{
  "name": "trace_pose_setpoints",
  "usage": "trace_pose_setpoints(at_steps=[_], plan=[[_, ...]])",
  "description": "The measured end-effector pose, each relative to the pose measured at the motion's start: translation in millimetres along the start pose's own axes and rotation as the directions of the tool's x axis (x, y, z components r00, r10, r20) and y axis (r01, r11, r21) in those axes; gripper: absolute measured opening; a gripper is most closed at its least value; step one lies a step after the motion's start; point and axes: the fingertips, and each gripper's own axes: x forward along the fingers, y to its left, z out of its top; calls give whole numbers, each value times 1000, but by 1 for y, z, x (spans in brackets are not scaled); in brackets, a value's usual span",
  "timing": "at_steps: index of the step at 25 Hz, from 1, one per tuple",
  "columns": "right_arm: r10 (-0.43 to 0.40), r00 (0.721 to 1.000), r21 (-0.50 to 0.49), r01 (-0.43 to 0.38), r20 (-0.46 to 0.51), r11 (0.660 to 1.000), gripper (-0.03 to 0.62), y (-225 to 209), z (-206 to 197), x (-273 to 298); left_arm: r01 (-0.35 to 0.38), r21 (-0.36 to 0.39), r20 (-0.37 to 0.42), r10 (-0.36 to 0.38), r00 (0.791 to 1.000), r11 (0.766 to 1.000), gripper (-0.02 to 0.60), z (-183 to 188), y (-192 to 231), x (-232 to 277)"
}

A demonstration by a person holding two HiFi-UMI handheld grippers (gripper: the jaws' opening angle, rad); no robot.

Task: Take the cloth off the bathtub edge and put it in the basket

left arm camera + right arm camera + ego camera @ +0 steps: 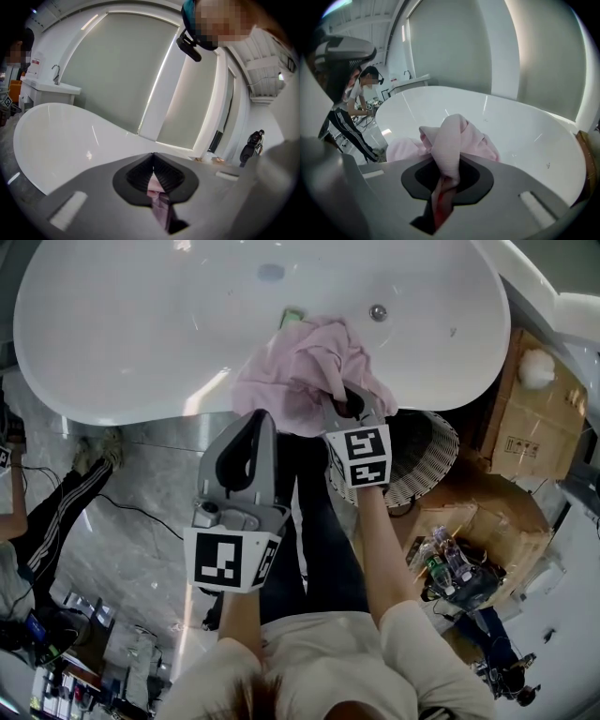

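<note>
A pink cloth (300, 367) lies bunched over the near rim of the white bathtub (141, 334). My right gripper (352, 404) reaches into it from the right and is shut on a raised fold. In the right gripper view that fold (454, 136) stands up out of the jaws of the right gripper (447, 171). My left gripper (265, 418) points at the cloth's lower left edge. In the left gripper view the tips of the left gripper (153, 161) meet, with a strip of pink cloth (158, 194) pinched in the slit behind them. A round wicker basket (427, 451) sits on the floor just right of my right hand.
Cardboard boxes (539, 418) stand to the right of the basket, beside the tub. A person in striped trousers (56, 512) sits at the left, with cables on the grey floor. The tub's drain fitting (378, 312) lies beyond the cloth.
</note>
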Motion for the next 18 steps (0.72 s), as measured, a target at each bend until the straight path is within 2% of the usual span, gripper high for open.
trace_pose_setpoints(at_steps=[5,10,18], plan=[[-31,989,71,21,147,997,40,-2,48,-41,11,10,21,-11,1000,1000,48,17,-4,-4],[-67,947,107,35,313,994,37,-8,121,-92,43,37,53,-45,998,998,48,48,-17,-7],[-142,888,104,106,437,989,37,-17,203,-172,110,103,111,-122,986,989,48,109,-48,-22]])
